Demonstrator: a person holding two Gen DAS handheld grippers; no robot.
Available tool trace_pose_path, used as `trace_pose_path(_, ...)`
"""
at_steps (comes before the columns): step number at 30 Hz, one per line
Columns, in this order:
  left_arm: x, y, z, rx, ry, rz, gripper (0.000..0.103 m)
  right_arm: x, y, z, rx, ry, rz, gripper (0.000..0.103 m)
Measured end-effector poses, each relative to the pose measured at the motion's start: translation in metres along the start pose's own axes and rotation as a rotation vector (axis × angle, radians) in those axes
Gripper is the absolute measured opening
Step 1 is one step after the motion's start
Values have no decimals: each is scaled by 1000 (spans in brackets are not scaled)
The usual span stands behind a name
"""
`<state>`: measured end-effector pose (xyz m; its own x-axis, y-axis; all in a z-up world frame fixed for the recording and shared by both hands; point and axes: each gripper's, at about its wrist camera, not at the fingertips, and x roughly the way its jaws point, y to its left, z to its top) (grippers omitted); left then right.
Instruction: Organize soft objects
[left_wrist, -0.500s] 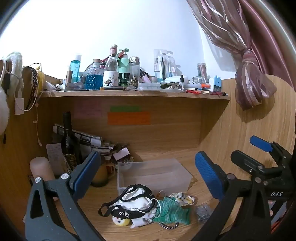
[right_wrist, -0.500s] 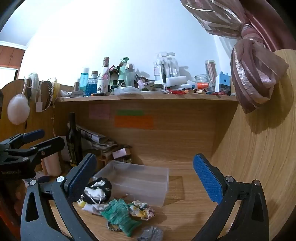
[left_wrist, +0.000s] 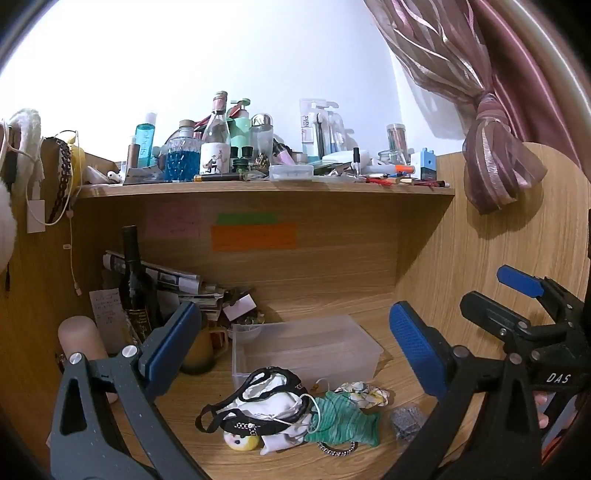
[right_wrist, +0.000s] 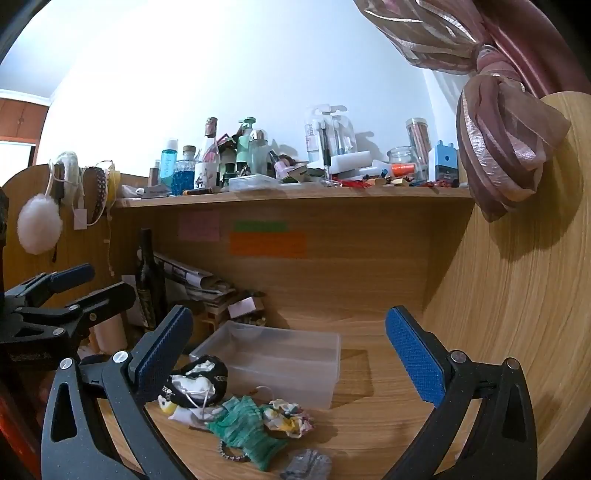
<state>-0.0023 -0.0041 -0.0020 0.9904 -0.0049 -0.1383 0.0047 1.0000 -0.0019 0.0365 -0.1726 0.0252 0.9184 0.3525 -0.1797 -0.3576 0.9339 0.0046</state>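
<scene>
Two grippers are in your hands, and both have their jaws spread wide with nothing between the blue pads. Your left gripper (left_wrist: 291, 347) hangs above the desk (left_wrist: 332, 302), its fingers pointing toward the back panel; your right gripper (right_wrist: 288, 350) does the same, just beside it.

The soft things lie in a loose heap on the desk, right in front of the clear plastic bin (left_wrist: 306, 347), touching or nearly touching its near wall. The bin's long axis runs left to right across the desk, open side up. In the heap, the black-trimmed white garment (left_wrist: 266, 398) sprawls at the left, its straps trailing toward you and to the left. The green knitted piece (left_wrist: 340, 417) lies just right of it, its long axis slanting from the bin's near wall toward you and to the right. A crumpled floral cloth (left_wrist: 364, 393) sits behind the green piece, near the bin's right corner. A small grey piece (left_wrist: 408, 421) lies apart at the right. A beaded ring (left_wrist: 336, 448) pokes out from under the green piece's near edge, and a yellow toy (left_wrist: 240, 439) rests against the garment's near side.
</scene>
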Motion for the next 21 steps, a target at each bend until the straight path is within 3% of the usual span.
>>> trace_pose_path(21,0,1,1,-1,-7,-2,103,0,-3,-2,29,-6,-6,103)
